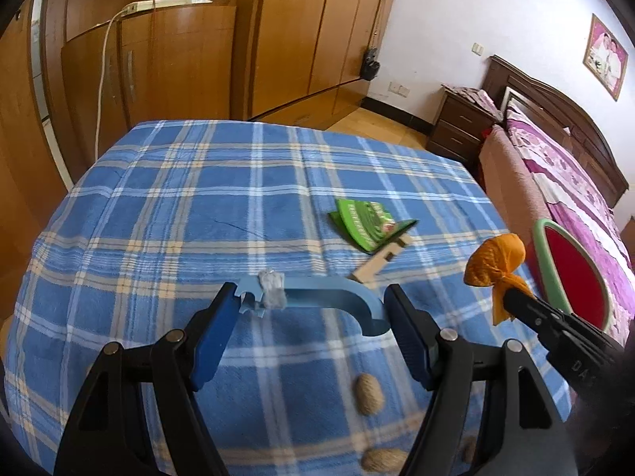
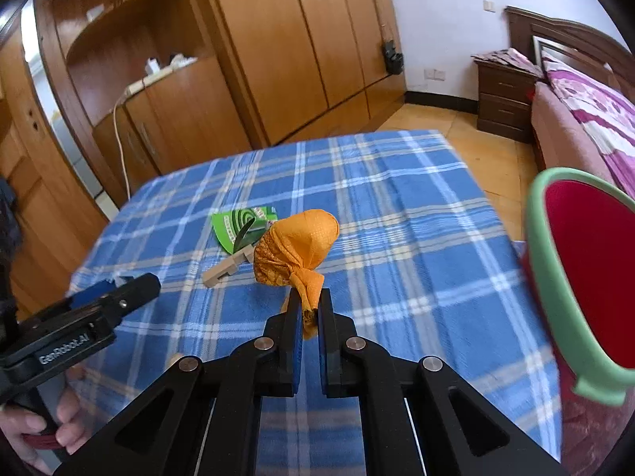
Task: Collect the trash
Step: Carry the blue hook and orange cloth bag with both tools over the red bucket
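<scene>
Right wrist view: right gripper (image 2: 308, 301) clamped tight on the twisted tail of an orange knotted cloth-like bundle (image 2: 295, 246), bulb sticking out past the tips, lifted clear of the blue plaid tablecloth (image 2: 397, 214). Red bin with a green rim (image 2: 555, 277) off to the right of the tips, mouth tilted this way. Looks like mid-carry toward that bin.

Stuff that could go sideways:
- Only pinching the thin tail, so a quick swing could slip it out short of the rim.
- Bulb might clip the green rim and bounce back onto the cloth.

Left wrist view: left gripper (image 1: 313, 297) spread wide, holding nothing, hovering over a light blue curved plastic piece (image 1: 337, 297) with a grey-white crumpled wad (image 1: 272, 289) sitting on it. Closing carelessly might flick the wad off. Beyond the tips, a green printed wrapper (image 1: 365, 222) partly overlapping a beige wooden clip-like piece (image 1: 381, 263). Woven tan lumps (image 1: 369, 392) below the fingers, not sure what.
</scene>
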A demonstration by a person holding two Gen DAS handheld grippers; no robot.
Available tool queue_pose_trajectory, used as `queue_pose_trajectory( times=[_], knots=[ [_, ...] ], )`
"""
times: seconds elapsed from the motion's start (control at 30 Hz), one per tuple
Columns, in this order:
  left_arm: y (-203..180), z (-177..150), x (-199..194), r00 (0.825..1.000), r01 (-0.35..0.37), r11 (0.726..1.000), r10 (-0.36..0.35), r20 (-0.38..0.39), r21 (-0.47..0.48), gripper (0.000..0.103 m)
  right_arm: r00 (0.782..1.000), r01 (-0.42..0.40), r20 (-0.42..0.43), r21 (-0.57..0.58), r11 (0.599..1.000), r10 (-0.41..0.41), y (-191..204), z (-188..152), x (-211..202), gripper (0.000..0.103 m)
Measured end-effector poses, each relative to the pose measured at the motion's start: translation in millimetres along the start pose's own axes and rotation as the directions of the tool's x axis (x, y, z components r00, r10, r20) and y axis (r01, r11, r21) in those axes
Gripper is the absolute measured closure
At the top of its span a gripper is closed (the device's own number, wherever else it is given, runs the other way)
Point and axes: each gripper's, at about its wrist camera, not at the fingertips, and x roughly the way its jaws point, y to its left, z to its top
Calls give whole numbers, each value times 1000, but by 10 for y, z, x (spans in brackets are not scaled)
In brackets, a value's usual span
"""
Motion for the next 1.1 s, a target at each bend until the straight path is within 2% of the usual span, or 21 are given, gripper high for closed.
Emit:
queue_pose_trajectory(
  times=[0.3, 0.57, 1.1],
  knots=[
    [-357, -22, -207, 998, 62, 996, -63, 11, 57, 28, 995, 24, 89, 99, 995, -33, -298, -89, -559, 97],
    [-750, -24, -314, 993, 119, 986, -120, -2, 112, 28, 980, 57, 177, 174, 983, -88, -638, -125, -994, 97],
    [-1682, 30, -274, 978, 206, 945, -208, -20, 254, 28, 952, 109, 237, 326, 939, -193, -1368, -272, -1387, 97]
  ],
)
